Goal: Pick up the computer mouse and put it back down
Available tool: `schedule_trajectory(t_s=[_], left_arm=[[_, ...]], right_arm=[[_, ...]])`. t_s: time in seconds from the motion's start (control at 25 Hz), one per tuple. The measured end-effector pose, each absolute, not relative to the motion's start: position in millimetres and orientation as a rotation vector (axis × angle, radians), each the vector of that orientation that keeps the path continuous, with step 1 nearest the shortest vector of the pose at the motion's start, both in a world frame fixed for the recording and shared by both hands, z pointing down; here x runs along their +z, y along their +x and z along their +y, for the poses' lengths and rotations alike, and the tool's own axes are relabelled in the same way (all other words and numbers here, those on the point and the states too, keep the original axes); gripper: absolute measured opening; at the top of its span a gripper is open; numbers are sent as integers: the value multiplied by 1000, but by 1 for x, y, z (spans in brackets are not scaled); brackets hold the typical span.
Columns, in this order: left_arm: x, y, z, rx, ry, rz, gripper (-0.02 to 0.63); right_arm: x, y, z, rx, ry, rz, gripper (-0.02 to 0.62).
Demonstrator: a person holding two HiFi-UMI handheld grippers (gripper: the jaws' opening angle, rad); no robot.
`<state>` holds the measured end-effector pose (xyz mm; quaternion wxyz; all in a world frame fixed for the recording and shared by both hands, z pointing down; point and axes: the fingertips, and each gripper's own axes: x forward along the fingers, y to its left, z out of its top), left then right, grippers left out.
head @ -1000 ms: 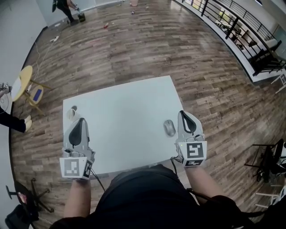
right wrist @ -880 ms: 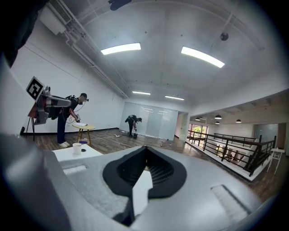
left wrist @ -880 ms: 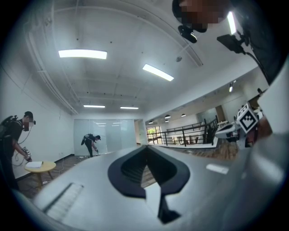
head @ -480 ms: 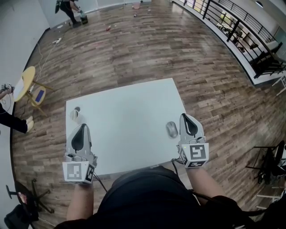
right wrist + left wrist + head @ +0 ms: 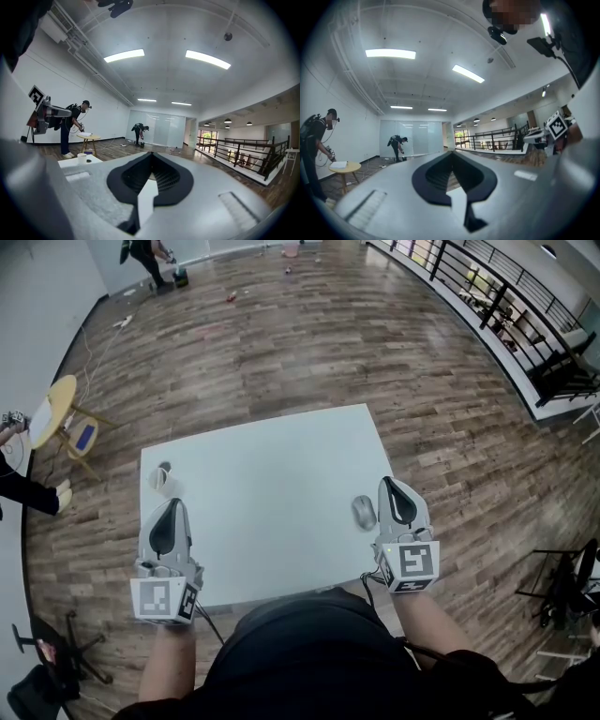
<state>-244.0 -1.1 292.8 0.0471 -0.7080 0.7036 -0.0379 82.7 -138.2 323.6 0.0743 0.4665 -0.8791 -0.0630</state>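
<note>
**Nothing moved yet**

Over the white rectangular table (image 5: 262,521), my left gripper (image 5: 170,510) and right gripper (image 5: 392,491) hold unmoved, jaws together, empty; the grey oval computer mouse (image 5: 364,513) lies just beside the right one, so pickup hasn't begun.

Tiny, unidentifiable dark item (image 5: 165,467) beside the white cup (image 5: 157,481); bystander (image 5: 19,486) half beyond the left edge
</note>
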Motion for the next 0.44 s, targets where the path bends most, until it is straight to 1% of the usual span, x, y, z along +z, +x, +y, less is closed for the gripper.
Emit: schedule_trajectory(t_s=[0.44], left_arm=[[287, -240, -8, -128, -2168, 2121, 3]], right_arm=[[322, 84, -144, -167, 1407, -2639, 2]])
